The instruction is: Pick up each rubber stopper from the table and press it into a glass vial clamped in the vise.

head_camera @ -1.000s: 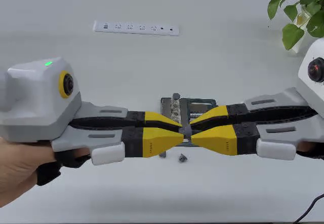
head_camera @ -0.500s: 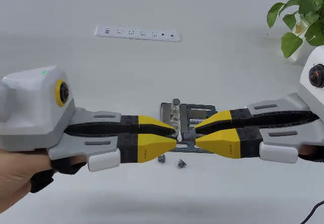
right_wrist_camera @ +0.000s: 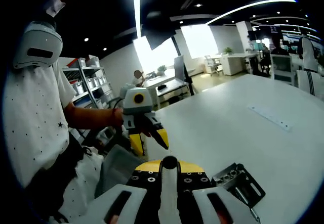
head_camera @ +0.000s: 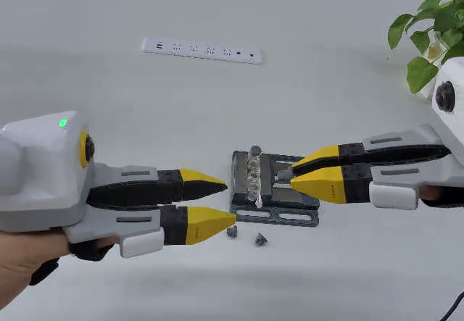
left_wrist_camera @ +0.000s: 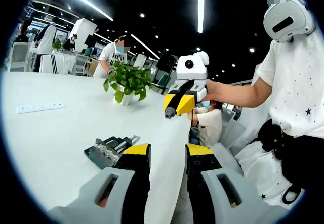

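Right of centre in the head view, my right claw (head_camera: 291, 176) is pinched shut on a dark rubber stopper (right_wrist_camera: 169, 163). Its own view shows the round plug gripped between both jaws and poking past the yellow tips. My left claw (head_camera: 230, 200), at the lower left, has its jaws parted by a modest gap with nothing between them.

The vise (head_camera: 286, 199) sits mid-frame, just left of my right tips, with a row of clear glass vials (head_camera: 254, 176) clamped upright in it. The vial at the upper end of the row appears to carry a fitted stopper (head_camera: 254, 149). Two loose stoppers (head_camera: 232, 230) lie on the table (head_camera: 145, 118) just below the vise.

I judge the step in hand is seating the held plug in an open vial. My right claw lies nearly level, so the plug points sideways at the row. I should tip my wrist until the plug's axis stands in line with a vial mouth, centre it there, then push straight down with steady, moderate force. An off-axis shove could skid the rubber off the rim or stress the glass. I cannot tell which end of the plug is narrower. My left claw could brace the vise base, well clear of the vials.
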`<state>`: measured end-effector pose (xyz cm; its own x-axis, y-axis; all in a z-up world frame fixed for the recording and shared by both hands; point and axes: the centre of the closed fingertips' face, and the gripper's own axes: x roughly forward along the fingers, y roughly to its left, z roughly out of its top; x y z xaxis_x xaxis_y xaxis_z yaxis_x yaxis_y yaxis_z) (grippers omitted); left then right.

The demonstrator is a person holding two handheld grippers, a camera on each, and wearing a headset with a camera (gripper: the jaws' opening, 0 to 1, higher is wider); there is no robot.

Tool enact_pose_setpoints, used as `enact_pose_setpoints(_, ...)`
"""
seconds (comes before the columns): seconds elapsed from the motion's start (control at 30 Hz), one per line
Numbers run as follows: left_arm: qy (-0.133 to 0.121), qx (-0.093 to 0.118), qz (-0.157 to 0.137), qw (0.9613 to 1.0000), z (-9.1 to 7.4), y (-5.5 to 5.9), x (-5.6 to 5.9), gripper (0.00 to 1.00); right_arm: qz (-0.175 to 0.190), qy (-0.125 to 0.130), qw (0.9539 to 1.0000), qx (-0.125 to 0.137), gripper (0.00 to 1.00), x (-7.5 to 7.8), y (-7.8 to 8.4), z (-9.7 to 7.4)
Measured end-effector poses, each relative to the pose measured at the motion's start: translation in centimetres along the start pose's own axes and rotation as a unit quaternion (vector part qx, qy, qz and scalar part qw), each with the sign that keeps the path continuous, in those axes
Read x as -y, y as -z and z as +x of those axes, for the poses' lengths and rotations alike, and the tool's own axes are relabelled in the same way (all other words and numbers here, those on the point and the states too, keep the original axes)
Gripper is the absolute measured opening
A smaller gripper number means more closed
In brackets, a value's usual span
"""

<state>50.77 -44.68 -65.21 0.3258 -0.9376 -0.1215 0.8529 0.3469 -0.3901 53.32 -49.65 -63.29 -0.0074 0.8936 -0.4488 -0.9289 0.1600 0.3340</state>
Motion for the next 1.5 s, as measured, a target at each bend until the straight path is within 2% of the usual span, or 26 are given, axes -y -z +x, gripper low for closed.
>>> enact_pose_setpoints(0.23, -0.031, -0.022, 0.017, 0.9991, 0.0, 1.3, -1.4, 0.37, -0.004, 0.014, 0.9993, -0.035, 0.05, 2.2, 0.1, 0.9)
enact_pose_setpoints(0.47, -0.061, -0.051, 0.038, 0.9962, 0.1, 2.7, -2.7, 0.47, -0.011, 0.029, 0.9965, -0.078, 0.05, 4.3, 0.5, 2.1)
enact_pose_setpoints(0.67, -0.08, -0.071, 0.057, 0.9927, 0.2, 3.9, -3.7, 0.56, -0.02, 0.042, 0.9912, -0.124, 0.05, 6.3, 1.3, 2.9)
enact_pose_setpoints(0.73, -0.085, -0.076, 0.061, 0.9916, 0.2, 4.2, -4.0, 0.58, -0.021, 0.043, 0.9901, -0.132, 0.05, 6.8, 1.4, 3.1)
enact_pose_setpoints(0.83, -0.095, -0.085, 0.064, 0.9898, 0.1, 4.9, -4.6, 0.63, -0.034, 0.047, 0.9856, -0.159, 0.05, 7.8, 1.9, 3.6)
enact_pose_setpoints(0.9, -0.098, -0.089, 0.068, 0.9888, 0.2, 5.1, -4.8, 0.65, -0.036, 0.048, 0.9841, -0.167, 0.05, 8.2, 2.0, 3.9)
enact_pose_setpoints(1.0, -0.101, -0.101, 0.074, 0.9869, 0.3, 5.7, -5.1, 0.66, -0.058, 0.056, 0.9762, -0.201, 0.05, 9.5, 2.7, 4.3)
enact_pose_setpoints(1.07, -0.102, -0.105, 0.076, 0.9863, 0.3, 5.9, -5.1, 0.68, -0.065, 0.059, 0.9727, -0.215, 0.05, 9.9, 3.0, 4.7)
enact_pose_setpoints(1.17, -0.103, -0.113, 0.083, 0.9847, 0.5, 6.3, -5.4, 0.69, -0.094, 0.063, 0.9616, -0.25, 0.05, 10.9, 3.8, 5.1)
enact_pose_setpoints(1.23, -0.105, -0.117, 0.087, 0.9837, 0.5, 6.5, -5.6, 0.71, -0.1, 0.063, 0.9583, -0.26, 0.05, 11.2, 4.0, 5.4)
enact_pose_setpoints(1.3, -0.105, -0.117, 0.087, 0.9838, 0.5, 6.7, -5.7, 0.72, -0.106, 0.064, 0.9546, -0.271, 0.05, 11.6, 4.3, 5.8)
enact_pose_setpoints(1.4, -0.109, -0.115, 0.088, 0.9834, 0.4, 6.8, -6.0, 0.75, -0.121, 0.067, 0.9451, -0.296, 0.05, 12.5, 5.1, 6.2)
enact_pose_setpoints(1.5, -0.115, -0.11, 0.089, 0.9833, 0.3, 6.8, -6.2, 0.78, -0.131, 0.066, 0.9376, -0.315, 0.05, 13.1, 5.7, 6.5)
